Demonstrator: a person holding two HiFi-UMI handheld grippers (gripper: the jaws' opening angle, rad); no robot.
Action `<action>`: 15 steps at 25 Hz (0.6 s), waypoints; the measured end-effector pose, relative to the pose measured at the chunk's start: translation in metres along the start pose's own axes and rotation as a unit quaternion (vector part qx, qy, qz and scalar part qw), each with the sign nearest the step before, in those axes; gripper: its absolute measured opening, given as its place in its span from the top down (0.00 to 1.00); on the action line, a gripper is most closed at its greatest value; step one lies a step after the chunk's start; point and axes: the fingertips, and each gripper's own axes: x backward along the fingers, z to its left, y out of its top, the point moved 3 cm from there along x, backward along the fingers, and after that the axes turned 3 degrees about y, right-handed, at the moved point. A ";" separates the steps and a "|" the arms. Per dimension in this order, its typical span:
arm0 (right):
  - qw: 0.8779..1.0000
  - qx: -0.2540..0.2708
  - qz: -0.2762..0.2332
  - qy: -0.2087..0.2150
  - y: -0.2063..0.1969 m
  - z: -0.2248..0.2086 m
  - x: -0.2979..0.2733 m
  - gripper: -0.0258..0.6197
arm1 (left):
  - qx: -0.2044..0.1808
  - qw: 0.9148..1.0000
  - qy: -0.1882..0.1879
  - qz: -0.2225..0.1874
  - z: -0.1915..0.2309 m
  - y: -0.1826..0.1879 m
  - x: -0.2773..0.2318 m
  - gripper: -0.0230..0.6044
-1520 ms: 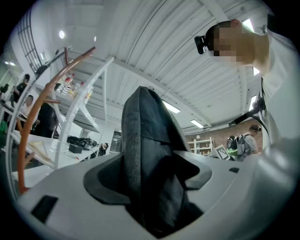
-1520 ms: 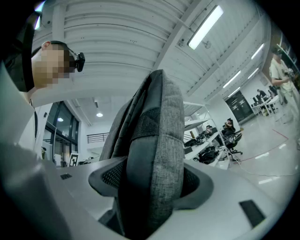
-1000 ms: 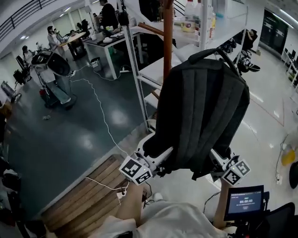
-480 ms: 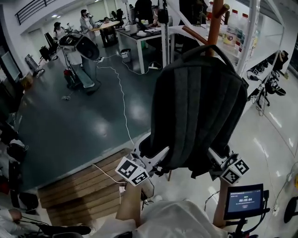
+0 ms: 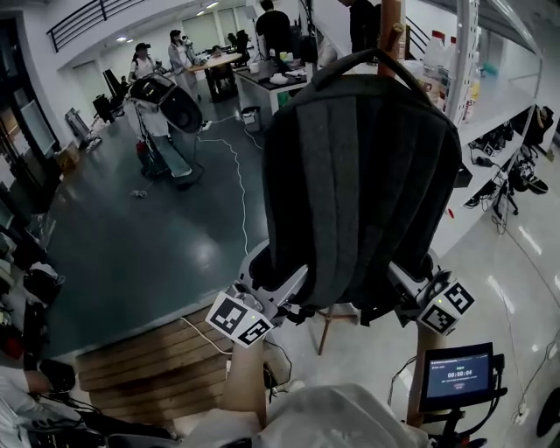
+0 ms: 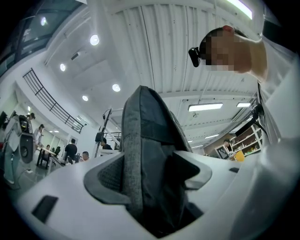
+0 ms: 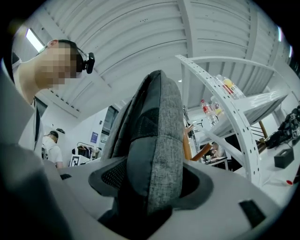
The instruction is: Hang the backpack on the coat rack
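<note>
We hold the backpack (image 5: 359,192) up in the air with both tools, its dark grey back panel facing us. Our left hand-held gripper (image 5: 278,296) pinches the bag's lower left edge; in the left gripper view its jaws are pressed onto a fold of grey fabric. Our right hand-held gripper (image 5: 404,296) clamps the lower right edge, and grey fabric fills the gap between its jaws. The carry handle (image 5: 385,59) arches at the top of the bag, right in front of the wooden pole of the coat rack (image 5: 390,24). We cannot tell whether the handle touches a peg. The bag is upright, well above the floor (image 5: 131,245), with white shelving (image 5: 468,70) to its right.
</note>
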 end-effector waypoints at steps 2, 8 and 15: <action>1.000 0.003 -0.005 -0.001 0.012 -0.002 -0.003 0.50 | -0.005 1.000 -0.003 -0.003 0.001 0.010 -0.008 0.46; 1.000 0.012 -0.015 -0.014 0.040 -0.007 -0.005 0.50 | -0.013 1.000 -0.020 -0.012 0.001 0.032 -0.030 0.46; 0.999 -0.017 0.000 -0.045 0.047 -0.020 -0.005 0.50 | 0.015 0.999 -0.032 0.018 0.010 0.032 -0.053 0.46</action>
